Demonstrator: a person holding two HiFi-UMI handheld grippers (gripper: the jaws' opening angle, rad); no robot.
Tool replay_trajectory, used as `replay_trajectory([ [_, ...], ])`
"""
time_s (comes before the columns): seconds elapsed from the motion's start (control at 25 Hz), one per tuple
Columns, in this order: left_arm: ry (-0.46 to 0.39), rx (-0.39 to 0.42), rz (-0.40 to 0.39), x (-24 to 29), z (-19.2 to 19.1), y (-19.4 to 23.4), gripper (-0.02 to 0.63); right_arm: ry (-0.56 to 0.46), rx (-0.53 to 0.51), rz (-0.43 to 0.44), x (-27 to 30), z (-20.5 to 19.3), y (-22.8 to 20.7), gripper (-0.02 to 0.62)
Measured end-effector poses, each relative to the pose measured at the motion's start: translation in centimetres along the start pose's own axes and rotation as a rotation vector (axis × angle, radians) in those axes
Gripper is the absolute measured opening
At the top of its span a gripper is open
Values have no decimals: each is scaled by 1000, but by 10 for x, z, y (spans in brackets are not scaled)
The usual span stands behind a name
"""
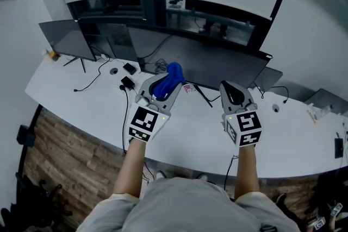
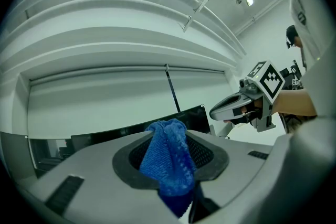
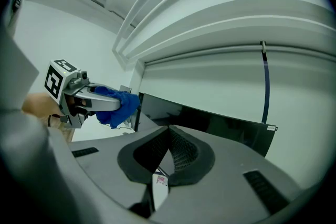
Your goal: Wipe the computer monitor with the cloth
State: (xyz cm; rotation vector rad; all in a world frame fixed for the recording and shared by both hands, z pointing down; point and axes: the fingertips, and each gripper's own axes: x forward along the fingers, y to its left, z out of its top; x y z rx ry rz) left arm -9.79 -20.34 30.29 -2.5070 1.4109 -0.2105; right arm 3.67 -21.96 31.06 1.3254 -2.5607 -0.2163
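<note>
A blue cloth point(image 1: 173, 76) is bunched between the jaws of my left gripper point(image 1: 167, 81), which is shut on it. In the left gripper view the cloth point(image 2: 168, 155) fills the gap between the pads. A wide dark monitor point(image 1: 217, 62) stands on the white desk point(image 1: 190, 130) just beyond both grippers; the cloth is close to its lower edge, and contact cannot be told. My right gripper point(image 1: 232, 89) hovers to the right, shut with nothing in it. From the right gripper view I see the monitor point(image 3: 210, 123) and the left gripper point(image 3: 100, 102) with the cloth point(image 3: 118, 107).
A second dark monitor point(image 1: 68, 38) stands at the far left of the desk. Black adapters point(image 1: 128, 76) and cables lie between the monitors. A small pink-printed item point(image 1: 188, 88) lies by the monitor foot. Another screen point(image 1: 326, 100) is at the far right. Wooden floor point(image 1: 70, 155) lies below.
</note>
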Motion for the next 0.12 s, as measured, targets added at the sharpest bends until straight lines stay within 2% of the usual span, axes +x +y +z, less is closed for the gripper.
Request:
replay_trajectory([
  [0.12,0,-1,-3,4,-1,1,138,3,-1,2,3,-1,-3,12],
])
